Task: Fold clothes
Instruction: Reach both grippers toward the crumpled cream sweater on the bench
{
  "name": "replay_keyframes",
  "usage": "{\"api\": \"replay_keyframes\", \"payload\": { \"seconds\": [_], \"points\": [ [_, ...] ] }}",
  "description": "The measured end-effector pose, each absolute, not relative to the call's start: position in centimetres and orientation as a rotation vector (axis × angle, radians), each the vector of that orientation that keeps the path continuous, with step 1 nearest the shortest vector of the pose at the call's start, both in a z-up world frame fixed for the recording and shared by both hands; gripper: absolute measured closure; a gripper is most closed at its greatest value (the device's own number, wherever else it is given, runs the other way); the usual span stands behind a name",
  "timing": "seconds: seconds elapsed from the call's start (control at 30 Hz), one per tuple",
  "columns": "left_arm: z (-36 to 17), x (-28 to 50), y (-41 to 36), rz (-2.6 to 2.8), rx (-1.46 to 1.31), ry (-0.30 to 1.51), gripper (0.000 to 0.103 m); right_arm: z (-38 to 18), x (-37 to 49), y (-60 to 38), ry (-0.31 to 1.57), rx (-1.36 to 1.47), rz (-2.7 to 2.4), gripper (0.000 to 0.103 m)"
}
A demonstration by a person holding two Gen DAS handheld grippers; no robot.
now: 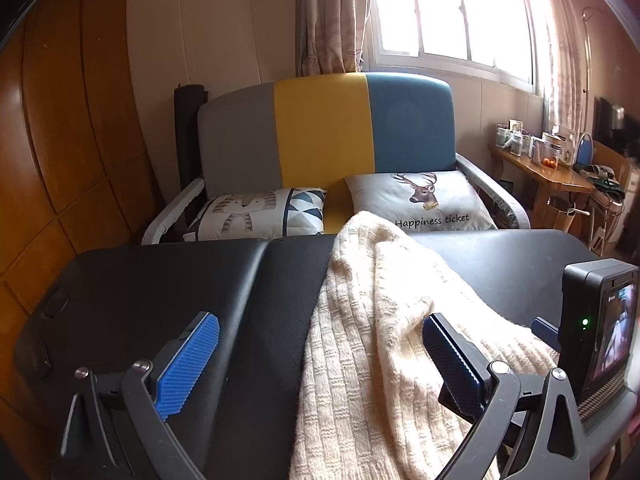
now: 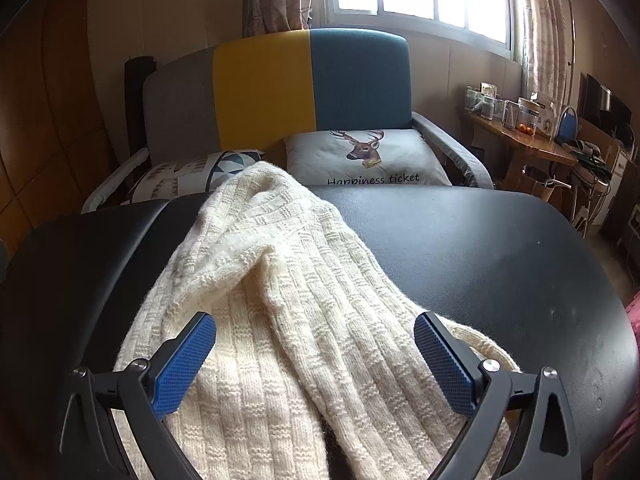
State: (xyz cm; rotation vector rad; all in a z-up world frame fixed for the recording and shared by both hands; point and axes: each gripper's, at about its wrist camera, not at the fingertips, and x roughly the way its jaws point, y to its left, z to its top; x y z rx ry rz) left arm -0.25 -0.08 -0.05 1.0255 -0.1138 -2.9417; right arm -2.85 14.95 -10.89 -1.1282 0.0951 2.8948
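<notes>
A cream knitted sweater (image 1: 372, 320) lies bunched lengthwise on a black padded table (image 1: 160, 280), its far end hanging over the back edge. My left gripper (image 1: 320, 348) is open, held just above the sweater's left part, one finger over bare table. My right gripper (image 2: 316, 344) is open and empty, both fingers over the sweater (image 2: 288, 300) near the table's (image 2: 480, 260) front. The right gripper's camera body (image 1: 600, 328) shows at the right edge of the left wrist view.
Behind the table stands a grey, yellow and blue sofa (image 1: 324, 128) with a deer cushion (image 1: 424, 200) and a patterned cushion (image 1: 260, 216). A wooden cabinet (image 1: 60, 160) is at the left. A cluttered wooden side table (image 2: 532, 148) stands at the right under the window.
</notes>
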Motion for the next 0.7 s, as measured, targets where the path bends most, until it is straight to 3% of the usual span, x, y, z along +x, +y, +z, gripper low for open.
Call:
{"api": "replay_keyframes", "payload": {
  "seconds": [0.33,0.43,0.63,0.7],
  "points": [
    [-1.3,-0.3,-1.2,-3.006,1.086,0.009,0.0,-10.9,-1.8,15.2,0.066,-1.154,2.9,0.001],
    [-2.8,-0.4,-2.7,-3.054,1.215,0.235,0.0,-10.7,-1.6,15.1,0.039,-1.147,2.894,0.001],
    [-4.3,0.2,-3.1,-3.046,1.248,0.185,0.0,-10.4,-1.3,14.4,-0.037,-1.13,2.915,0.001],
    [-5.4,0.1,-4.1,-3.046,1.314,0.282,0.0,-11.0,-1.3,14.8,-0.036,-1.166,2.919,0.005]
  ]
}}
